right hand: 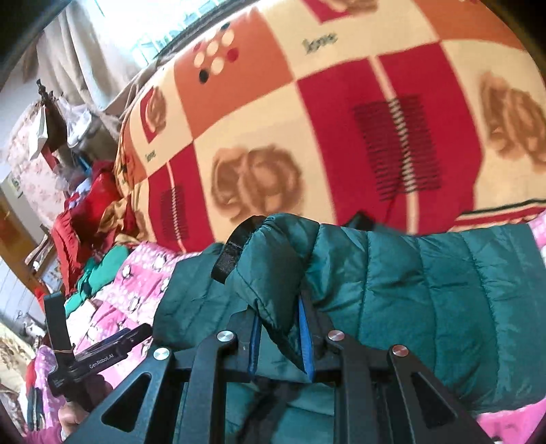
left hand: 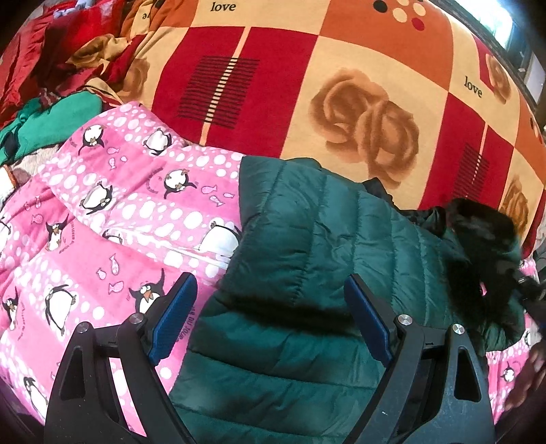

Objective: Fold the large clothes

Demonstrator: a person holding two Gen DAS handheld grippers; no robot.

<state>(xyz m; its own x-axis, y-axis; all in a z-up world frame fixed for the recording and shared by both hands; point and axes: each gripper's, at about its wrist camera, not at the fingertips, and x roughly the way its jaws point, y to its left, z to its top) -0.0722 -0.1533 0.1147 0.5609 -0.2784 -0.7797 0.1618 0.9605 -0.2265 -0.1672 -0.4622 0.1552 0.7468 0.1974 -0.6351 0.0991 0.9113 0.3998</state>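
The right claw pinches the jacket at its cuff edge. The left claw hovers spread above it; beyond lies bare blanket. Only the right view shows the window.

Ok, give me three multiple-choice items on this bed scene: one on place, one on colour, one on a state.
1. The green puffer jacket lies on:
A. a bare floor
B. the pink penguin blanket
C. a chair

2. The tool pads are:
A. blue
B. yellow
C. white

3. The right tool is:
A. wide open
B. out of view
C. shut on jacket cloth

Answers: B, pink fabric shows under the jacket's edges; A, blue strips line the fingers; C, a fold is pinched between its pads.
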